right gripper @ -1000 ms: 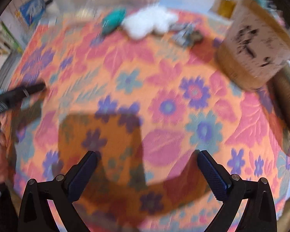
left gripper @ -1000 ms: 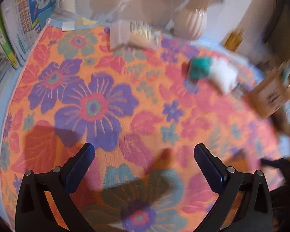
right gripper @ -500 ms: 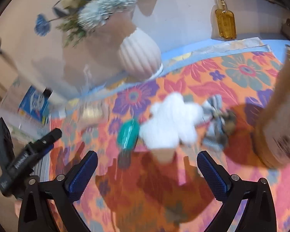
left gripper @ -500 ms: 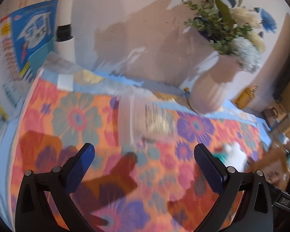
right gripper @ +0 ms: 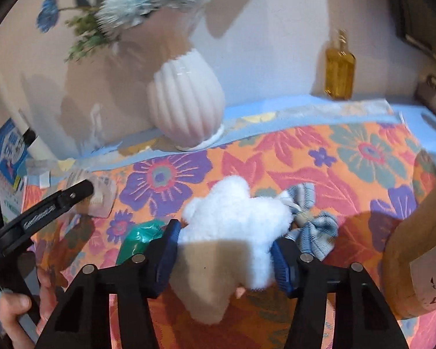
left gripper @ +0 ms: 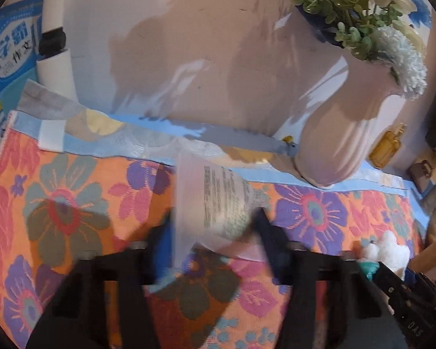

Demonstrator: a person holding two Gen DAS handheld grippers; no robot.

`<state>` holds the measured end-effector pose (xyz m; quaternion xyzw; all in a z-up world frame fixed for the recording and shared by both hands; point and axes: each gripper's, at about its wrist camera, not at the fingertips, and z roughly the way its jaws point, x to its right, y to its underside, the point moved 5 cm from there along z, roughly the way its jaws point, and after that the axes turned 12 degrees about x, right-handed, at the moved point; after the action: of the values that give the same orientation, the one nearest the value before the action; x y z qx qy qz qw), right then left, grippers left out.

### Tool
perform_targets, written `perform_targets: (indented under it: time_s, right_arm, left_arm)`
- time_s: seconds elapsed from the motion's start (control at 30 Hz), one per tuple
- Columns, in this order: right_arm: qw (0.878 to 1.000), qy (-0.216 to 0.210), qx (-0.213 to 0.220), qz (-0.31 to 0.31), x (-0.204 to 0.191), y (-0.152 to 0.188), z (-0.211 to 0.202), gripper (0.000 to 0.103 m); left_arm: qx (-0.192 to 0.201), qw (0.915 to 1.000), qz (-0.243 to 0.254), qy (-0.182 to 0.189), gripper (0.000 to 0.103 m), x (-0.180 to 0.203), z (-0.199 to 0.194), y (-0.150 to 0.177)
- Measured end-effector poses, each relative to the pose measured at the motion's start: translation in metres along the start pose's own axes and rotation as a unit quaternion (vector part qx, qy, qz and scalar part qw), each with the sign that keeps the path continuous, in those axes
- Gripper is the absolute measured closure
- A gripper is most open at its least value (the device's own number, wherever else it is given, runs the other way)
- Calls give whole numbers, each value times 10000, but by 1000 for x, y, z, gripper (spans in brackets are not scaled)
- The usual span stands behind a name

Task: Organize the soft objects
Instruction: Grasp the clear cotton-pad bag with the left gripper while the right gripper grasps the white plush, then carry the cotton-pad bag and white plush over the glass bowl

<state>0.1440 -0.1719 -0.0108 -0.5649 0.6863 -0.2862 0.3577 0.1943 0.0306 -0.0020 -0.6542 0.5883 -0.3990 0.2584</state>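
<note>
The white plush toy [right gripper: 235, 218] is fluffy and lobed like a flower or a cloud, and it lies on the bench, on a woven cloth [right gripper: 348, 157] with big purple, pink and teal flowers on orange. The right gripper [right gripper: 222, 250] has just been closing; its blue ribbed pads now press on both sides of the toy, whose lower part lies between them. Just left of the toy lies a teal crinkled thing [right gripper: 142, 237], and just right of it a blue-grey checked fabric bow [right gripper: 313, 226].

A clear plastic pouch [left gripper: 218, 203] with printed text holds something pale and knitted. Its long axis runs up and away from the camera, slightly tilted. The left gripper [left gripper: 215, 250] has also just been closing and stands narrow around the lower end of the pouch; the picture is blurred there, so real contact cannot be told.

Behind stand a ribbed white vase [right gripper: 186, 99] with artificial flowers and an amber glass bottle [right gripper: 340, 69]. At the right edge is a tan basket [right gripper: 415, 261].
</note>
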Motion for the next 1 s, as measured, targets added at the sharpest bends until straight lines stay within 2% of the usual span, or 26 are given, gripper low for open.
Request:
perform_targets:
  time_s: [0.1,0.2,0.3,0.4,0.5,0.7,0.87,1.0]
  right_arm:
    - [9990,-189,409,-68,-3,-4,-15,53]
    - [9966,-139,808,-127,-3,-6,-33,53]
    - [9943,77,998,-361,-7,-4,-46,53]
    - [9930,162,1061,-499,-7,4,-62,53]
    - [9935,185,1044,-410,1,14,-81,53]
    - [9973,-96,732,-40,32,49,-131,53]
    - [9969,351,684,177,76,64,-170,53]
    - [9920,606,1043,362,109,49,-211,53]
  left_arm:
    - [325,9994,68,-133,60,2,-12,-3]
    - [876,9959,118,-204,61,4,-40,-5]
    - [1069,9937,21,-331,61,4,-64,5]
    - [1154,9928,-131,-293,61,7,-94,21]
    - [1193,9927,-166,-71,60,16,-124,38]
    - [928,9953,118,251,60,43,-166,77]
    - [811,9945,13,665,60,70,-195,94]
    - [907,9894,72,1134,60,111,-218,90]
